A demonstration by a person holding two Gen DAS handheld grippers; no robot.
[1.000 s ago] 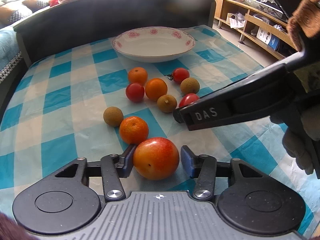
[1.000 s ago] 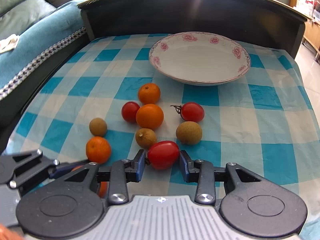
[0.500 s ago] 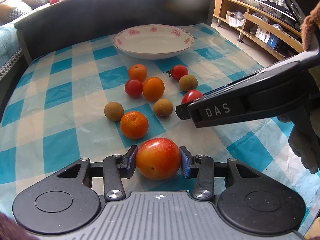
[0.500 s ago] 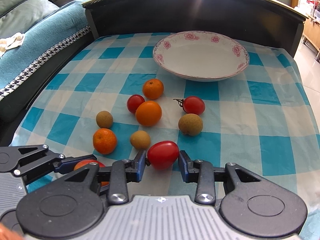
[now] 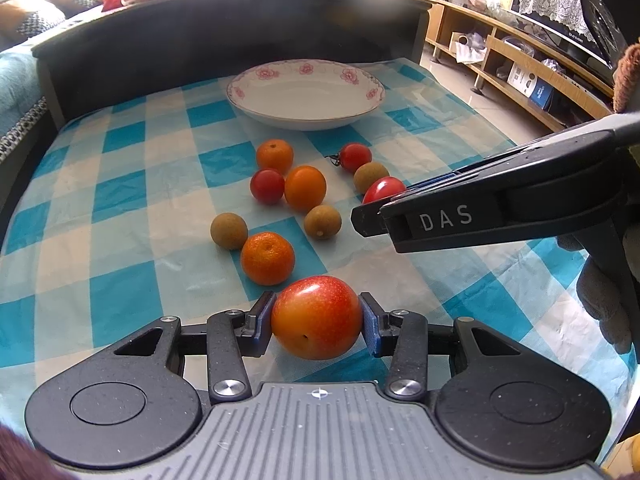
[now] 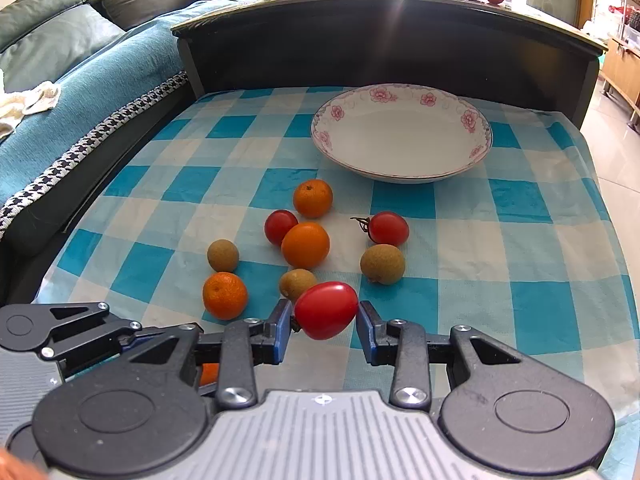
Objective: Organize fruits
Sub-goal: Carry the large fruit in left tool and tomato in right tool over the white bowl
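My left gripper (image 5: 316, 318) is shut on a large red-orange plum (image 5: 317, 316) and holds it above the checked cloth. My right gripper (image 6: 325, 322) is shut on a red cherry tomato (image 6: 326, 309), lifted off the cloth; it shows in the left wrist view (image 5: 370, 216) with the tomato (image 5: 382, 190) at its tip. On the cloth lie three oranges (image 6: 306, 245), two cherry tomatoes (image 6: 388, 228) and three brown longans (image 6: 382, 264). An empty white floral plate (image 6: 402, 136) stands behind them.
A dark raised board (image 6: 400, 40) borders the table's far edge. A teal sofa (image 6: 60, 92) lies to the left. Wooden shelves (image 5: 520, 72) stand to the right. The left gripper's body (image 6: 60, 332) shows low left in the right wrist view.
My left gripper closed on the plum and lifted it. My right gripper lifted with the tomato. Both views have risen and pulled back from the fruit on the cloth.
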